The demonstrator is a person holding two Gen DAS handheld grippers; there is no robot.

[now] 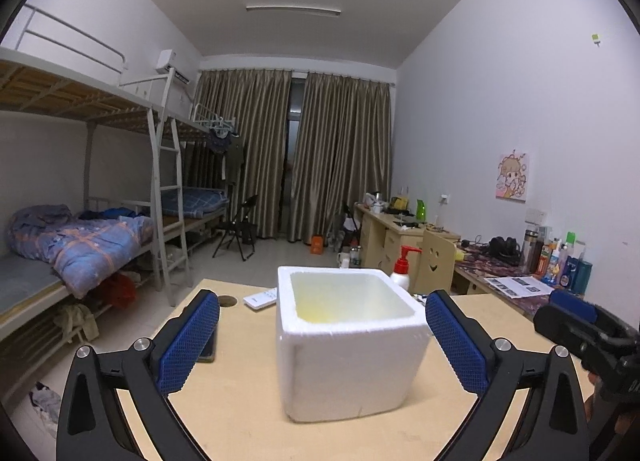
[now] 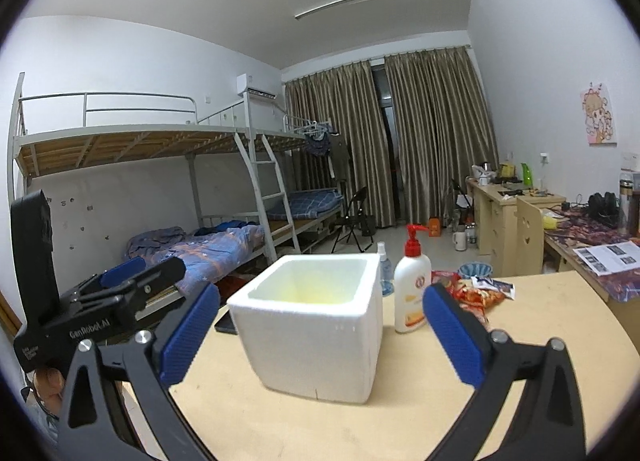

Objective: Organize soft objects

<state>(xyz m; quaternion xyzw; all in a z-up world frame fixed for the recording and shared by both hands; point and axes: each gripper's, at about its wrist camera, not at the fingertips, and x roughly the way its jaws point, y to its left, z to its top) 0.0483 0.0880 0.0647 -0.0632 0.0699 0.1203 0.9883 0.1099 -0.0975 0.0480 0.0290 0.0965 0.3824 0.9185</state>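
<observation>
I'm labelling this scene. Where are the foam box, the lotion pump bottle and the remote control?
foam box (image 1: 344,373): left wrist view, front wall.
lotion pump bottle (image 2: 412,293): right wrist view, white body.
remote control (image 1: 261,298): left wrist view, top face.

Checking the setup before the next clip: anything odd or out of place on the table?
Mostly tidy. The white foam box stands upright, open and intact, but its inside bottom is stained yellowish. Crumpled snack wrappers lie loose behind the lotion pump bottle. No soft object shows in the box, and both hand-held grippers are open with nothing between the fingers.

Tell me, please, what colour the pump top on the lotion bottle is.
Red, on a white lotion bottle; the right wrist view shows it best.
</observation>
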